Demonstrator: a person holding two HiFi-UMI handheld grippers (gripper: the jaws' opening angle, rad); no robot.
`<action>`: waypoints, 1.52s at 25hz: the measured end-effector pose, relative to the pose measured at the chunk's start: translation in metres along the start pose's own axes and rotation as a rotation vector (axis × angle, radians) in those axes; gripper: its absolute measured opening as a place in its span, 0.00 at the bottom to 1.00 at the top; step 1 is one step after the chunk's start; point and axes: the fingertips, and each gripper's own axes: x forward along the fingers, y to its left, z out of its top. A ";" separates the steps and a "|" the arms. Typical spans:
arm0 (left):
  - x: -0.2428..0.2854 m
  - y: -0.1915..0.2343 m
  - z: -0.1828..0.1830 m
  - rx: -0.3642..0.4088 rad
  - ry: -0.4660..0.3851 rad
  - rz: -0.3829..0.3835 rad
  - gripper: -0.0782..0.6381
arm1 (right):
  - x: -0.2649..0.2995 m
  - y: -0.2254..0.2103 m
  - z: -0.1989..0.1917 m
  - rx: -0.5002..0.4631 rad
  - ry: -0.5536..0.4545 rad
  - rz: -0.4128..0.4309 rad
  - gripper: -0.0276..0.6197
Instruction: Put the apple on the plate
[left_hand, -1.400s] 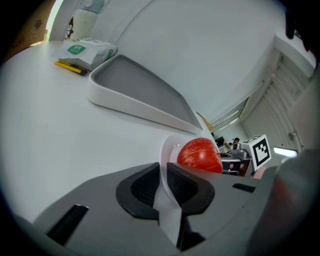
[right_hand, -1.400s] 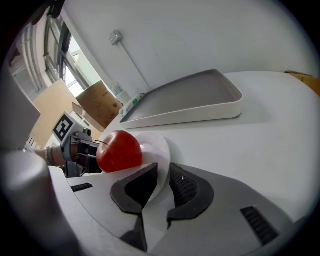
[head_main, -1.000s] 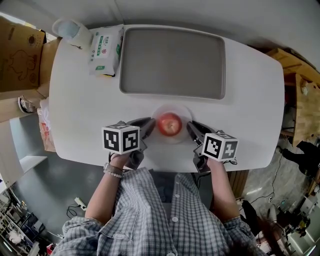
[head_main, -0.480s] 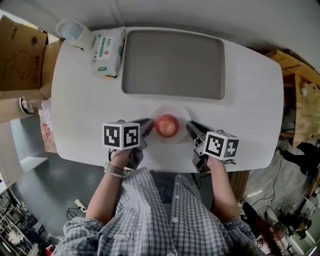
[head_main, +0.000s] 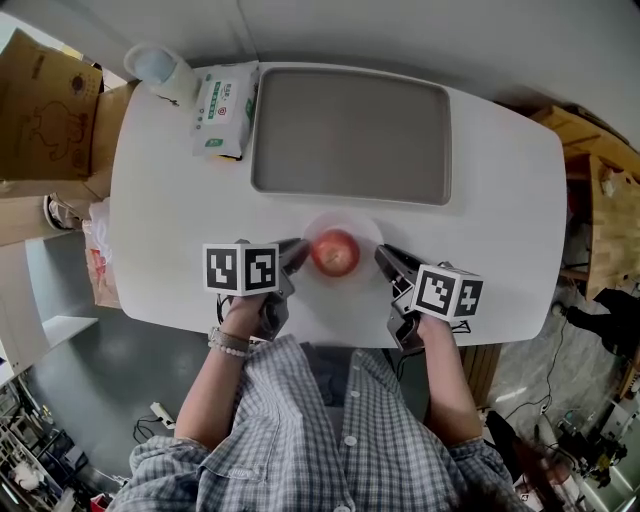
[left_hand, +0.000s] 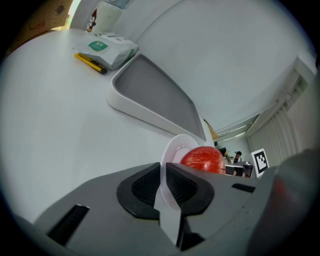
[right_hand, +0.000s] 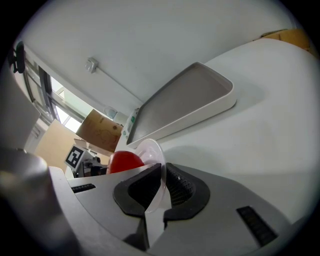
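Far left first: the left gripper (head_main: 293, 254) has its fingers (left_hand: 145, 187) closed down narrow on the left edge of the thin translucent white round plate (head_main: 352, 288), and its own view shows the rim pinched edge-on between the two ribbed pads. Move inward and there is the task's thing, the round red apple (head_main: 335, 252). It sits in the middle of that plate, so by my read the placing itself is done. On to the right gripper (head_main: 386, 260), and it is the mirror picture: fingers (right_hand: 182, 187) clamped thin on the plate's right edge, with the apple just beyond them.

Here is the relation that matters. The apple lies directly between the two grips and about equally near each, with neither gripper touching the fruit. The line from grip to grip runs left to right straight under it. If the plate gets carried, I judge it could rock about that line and roll the apple forward or back, so both hands need to keep level together.

I cannot tell whether the plate rests on the rounded white tabletop (head_main: 500, 200) or hangs just above it. Behind, the grey rectangular tray (head_main: 350, 130) waits well apart.
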 end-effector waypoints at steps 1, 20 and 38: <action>-0.002 -0.002 0.001 -0.002 -0.001 -0.004 0.16 | -0.001 0.001 0.001 0.005 -0.002 0.000 0.11; -0.013 -0.029 0.044 -0.014 -0.029 -0.102 0.16 | -0.011 0.013 0.046 0.044 -0.059 0.021 0.11; -0.008 -0.052 0.102 0.043 -0.058 -0.142 0.15 | -0.013 0.015 0.098 0.061 -0.132 0.052 0.11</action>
